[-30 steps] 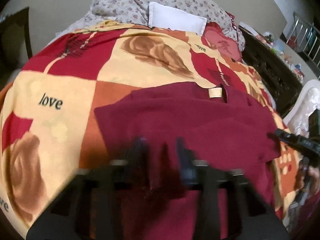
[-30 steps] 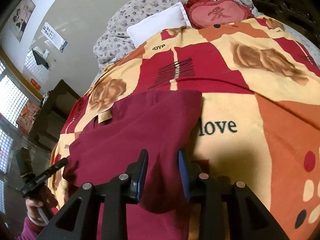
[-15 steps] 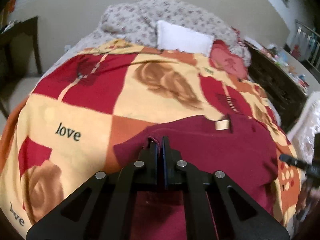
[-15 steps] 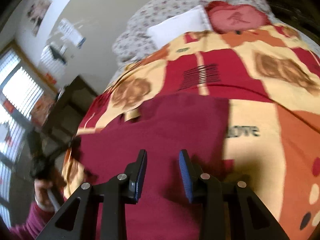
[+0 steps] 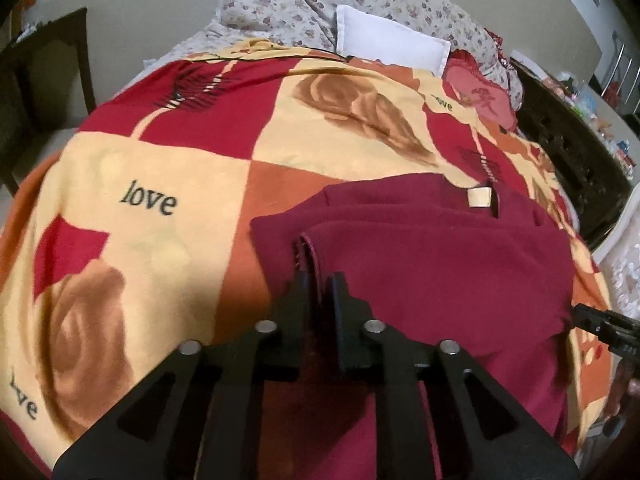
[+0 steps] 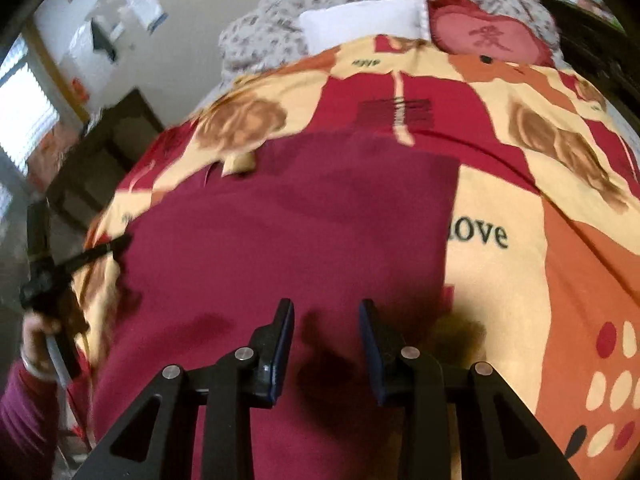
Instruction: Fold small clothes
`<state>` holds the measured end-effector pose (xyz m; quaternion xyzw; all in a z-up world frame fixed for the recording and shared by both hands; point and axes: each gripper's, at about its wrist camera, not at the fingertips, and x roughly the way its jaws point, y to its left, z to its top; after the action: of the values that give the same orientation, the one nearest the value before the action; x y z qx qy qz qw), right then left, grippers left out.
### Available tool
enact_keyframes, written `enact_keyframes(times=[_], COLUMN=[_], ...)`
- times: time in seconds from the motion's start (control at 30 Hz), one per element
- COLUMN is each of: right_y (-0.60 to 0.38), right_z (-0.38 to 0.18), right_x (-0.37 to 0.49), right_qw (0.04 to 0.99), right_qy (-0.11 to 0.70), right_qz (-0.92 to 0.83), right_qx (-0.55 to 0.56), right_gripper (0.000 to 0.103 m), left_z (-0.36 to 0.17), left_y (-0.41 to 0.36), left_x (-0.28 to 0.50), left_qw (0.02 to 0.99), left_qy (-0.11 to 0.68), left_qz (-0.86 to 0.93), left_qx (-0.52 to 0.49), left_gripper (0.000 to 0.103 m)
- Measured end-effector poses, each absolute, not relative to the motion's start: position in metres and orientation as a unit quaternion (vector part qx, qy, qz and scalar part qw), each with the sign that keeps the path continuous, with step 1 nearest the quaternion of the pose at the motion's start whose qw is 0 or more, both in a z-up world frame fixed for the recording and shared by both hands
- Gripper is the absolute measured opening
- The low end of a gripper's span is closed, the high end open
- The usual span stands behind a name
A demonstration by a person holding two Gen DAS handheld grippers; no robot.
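A bed is covered by a patchwork blanket printed with roses and "love". A maroon garment is spread on it, tan label toward the pillows. A folded hem of the garment is pinched by the left hand-held gripper, while the right hand-held gripper is held apart just above the cloth.

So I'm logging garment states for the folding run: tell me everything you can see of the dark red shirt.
The dark red shirt is plain, soft-looking knit fabric with a beige neck label. It lies spread on the patterned blanket, its left side folded over onto the body. The left gripper pinches that folded edge; the right gripper hovers open above it.
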<state>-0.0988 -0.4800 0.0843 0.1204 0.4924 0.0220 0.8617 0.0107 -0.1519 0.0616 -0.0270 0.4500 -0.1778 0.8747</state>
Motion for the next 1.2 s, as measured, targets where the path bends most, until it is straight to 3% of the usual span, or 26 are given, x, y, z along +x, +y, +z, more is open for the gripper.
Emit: enact_keyframes(times=[0.13,0.43,0.53,0.67,0.9,0.93,1.03,1.2], right_y=[-0.487,-0.465,-0.452,-0.449,-0.443,-0.441,-0.437,-0.439], right_z=[0.051,0.089,0.079,0.059,0.079,0.080,0.080,0.067], right_x=[-0.091,-0.117,-0.129,-0.147,-0.193,-0.200,-0.213,-0.222], right_qw=[0.853,0.865,0.857,0.846,0.850,0.850,0.845,0.837], right_qy=[0.511,0.489,0.503,0.521,0.514,0.515,0.524,0.527], right_qz=[-0.008,0.021,0.026,0.001,0.010,0.010,0.014,0.008], right_qx=[0.101,0.109,0.109,0.113,0.116,0.112,0.108,0.148], right_gripper=[0.031,0.031,0.039,0.039,0.040,0.040,0.042,0.043], left_z=[0.063,0.081,0.082,0.083,0.088,0.087,0.082,0.073], left_y=[-0.150,-0.147,-0.145,-0.141,-0.123,-0.120,-0.111,-0.101], left_x=[0.001,-0.028,-0.035,-0.050,-0.085,-0.089,-0.102,-0.119], left_qw=[0.876,0.887,0.888,0.887,0.879,0.877,0.871,0.863], left_qy=[0.451,0.432,0.432,0.435,0.445,0.447,0.456,0.469], left_qz=[-0.169,-0.164,-0.159,-0.152,-0.171,-0.174,-0.183,-0.185], left_qx=[-0.026,0.002,0.004,0.008,0.000,-0.002,-0.018,-0.034], left_gripper=[0.019,0.019,0.019,0.019,0.019,0.021,0.057,0.059])
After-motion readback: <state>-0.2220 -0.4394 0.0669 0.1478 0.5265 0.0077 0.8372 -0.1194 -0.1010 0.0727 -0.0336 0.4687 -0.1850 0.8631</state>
